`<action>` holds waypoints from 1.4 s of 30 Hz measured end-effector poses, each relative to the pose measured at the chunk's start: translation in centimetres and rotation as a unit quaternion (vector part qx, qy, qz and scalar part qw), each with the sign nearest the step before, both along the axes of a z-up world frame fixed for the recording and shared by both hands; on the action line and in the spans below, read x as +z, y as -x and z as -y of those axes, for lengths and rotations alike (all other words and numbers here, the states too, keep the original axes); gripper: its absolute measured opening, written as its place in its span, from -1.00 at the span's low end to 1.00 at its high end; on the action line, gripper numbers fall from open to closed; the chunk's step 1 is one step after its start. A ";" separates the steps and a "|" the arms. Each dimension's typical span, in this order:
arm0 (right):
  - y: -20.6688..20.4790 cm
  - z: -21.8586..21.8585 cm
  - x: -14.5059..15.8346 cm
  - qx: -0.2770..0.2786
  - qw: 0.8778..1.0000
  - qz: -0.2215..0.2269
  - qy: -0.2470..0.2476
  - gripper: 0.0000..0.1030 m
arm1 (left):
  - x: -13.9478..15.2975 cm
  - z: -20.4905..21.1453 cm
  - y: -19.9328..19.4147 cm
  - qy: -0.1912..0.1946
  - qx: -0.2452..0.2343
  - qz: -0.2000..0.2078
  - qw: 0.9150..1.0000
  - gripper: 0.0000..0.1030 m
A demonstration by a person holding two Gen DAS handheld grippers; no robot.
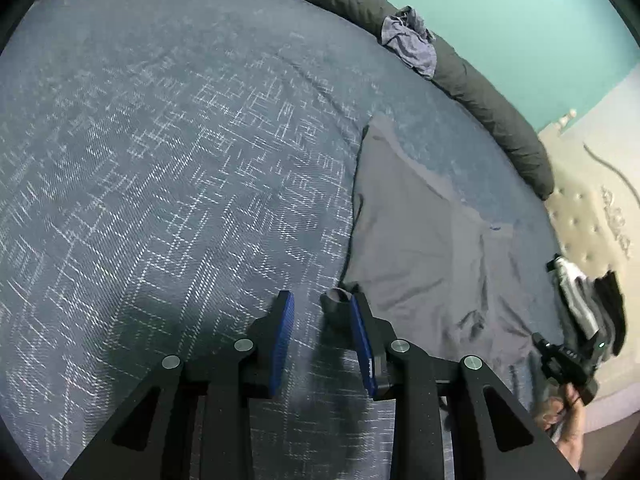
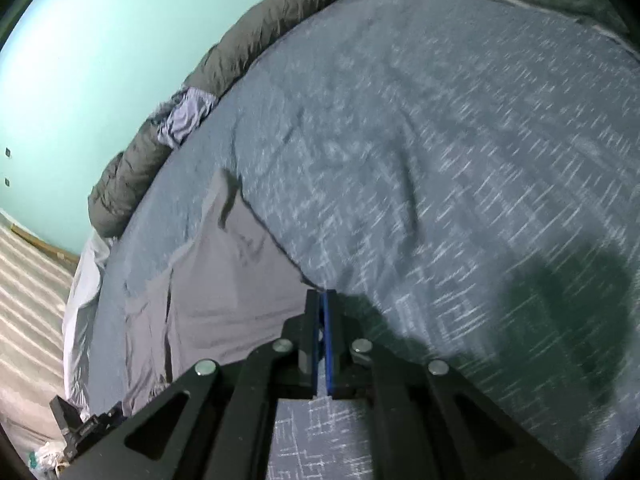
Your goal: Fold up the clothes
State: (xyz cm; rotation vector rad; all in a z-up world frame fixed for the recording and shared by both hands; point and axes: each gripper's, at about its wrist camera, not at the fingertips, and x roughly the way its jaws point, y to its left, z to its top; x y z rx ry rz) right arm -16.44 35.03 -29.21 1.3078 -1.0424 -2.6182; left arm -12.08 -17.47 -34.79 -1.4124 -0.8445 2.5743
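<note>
A grey garment [image 1: 420,248] lies spread flat on the blue patterned bed cover [image 1: 180,160], near the bed's end. My left gripper [image 1: 320,300] hovers open just left of the garment's near corner, nothing between its blue pads. That corner curls up beside the right finger. In the right wrist view the same garment [image 2: 224,280] lies to the left. My right gripper [image 2: 322,294] is shut, its tips right at the garment's corner. I cannot tell whether fabric is pinched between the pads.
A dark grey bolster [image 1: 480,96] runs along the far bed edge by the teal wall, with a crumpled lavender cloth [image 1: 412,44] on it. Folded clothes [image 1: 588,300] and a black device [image 1: 568,360] by a hand [image 1: 568,416] sit at the bed's end.
</note>
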 end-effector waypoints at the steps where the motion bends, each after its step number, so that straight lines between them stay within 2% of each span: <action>1: 0.0 -0.2 0.0 -0.004 1.000 0.000 0.004 -0.97 | 0.0 0.1 -0.1 -0.002 0.002 0.000 1.000 -0.39; 8: -0.3 -1.0 -0.3 -0.020 1.000 0.009 0.020 -0.97 | 0.7 0.3 -0.6 -0.017 0.005 -0.020 1.000 -0.39; 13: -0.5 -1.5 -0.5 -0.023 0.999 0.009 0.023 -0.97 | -0.6 -1.5 0.8 -0.026 -0.030 0.004 0.999 -0.42; 14: -0.2 -1.3 -0.5 -0.024 0.999 0.010 0.025 -0.97 | -0.8 -1.7 0.9 -0.025 -0.036 0.006 0.999 -0.46; 15: 0.0 -1.2 -0.5 -0.025 0.999 0.009 0.026 -0.97 | -0.9 -1.9 1.0 -0.021 -0.040 0.008 0.999 -0.73; 16: -0.1 -1.2 -0.4 -0.026 0.999 0.008 0.026 -0.97 | -0.9 -2.0 1.0 -0.018 -0.042 0.011 0.999 -0.88; 19: -0.2 -1.3 0.0 -0.029 0.999 0.004 0.026 -0.97 | 0.1 -1.8 0.3 -0.006 -0.037 0.001 0.999 -0.92; 21: -0.5 -1.5 0.3 -0.029 0.999 0.002 0.026 -0.97 | 1.3 -1.4 -0.3 0.004 -0.033 -0.014 0.999 -0.92; 24: -0.8 -1.6 0.4 -0.030 0.999 0.004 0.027 -0.97 | 1.8 -0.7 -0.5 0.015 -0.016 -0.014 1.000 -0.92; 27: -0.8 -1.4 0.4 -0.030 0.999 0.005 0.025 -0.97 | 0.4 -0.5 -0.4 0.010 -0.001 0.020 1.000 -0.87; 29: -0.9 -1.4 0.6 -0.031 0.999 0.005 0.026 -0.97 | -0.3 -0.1 -0.4 0.025 0.018 0.032 0.999 -0.69; 31: -0.9 -1.3 0.7 -0.032 0.999 0.006 0.026 -0.97 | -0.1 0.7 -0.5 0.017 0.037 0.021 0.999 -0.60; 33: -0.7 -1.1 0.6 -0.031 0.999 0.007 0.027 -0.97 | 0.1 0.8 -0.3 0.019 0.040 0.008 0.999 -0.39; 36: -0.8 -0.9 0.6 -0.031 0.999 0.009 0.029 -0.97 | -0.3 0.3 0.6 0.018 0.032 0.002 0.999 -0.39; 42: -1.0 -1.0 0.6 -0.033 0.999 0.011 0.033 -0.97 | -2.0 -1.1 2.3 -0.012 0.020 0.009 1.000 -0.40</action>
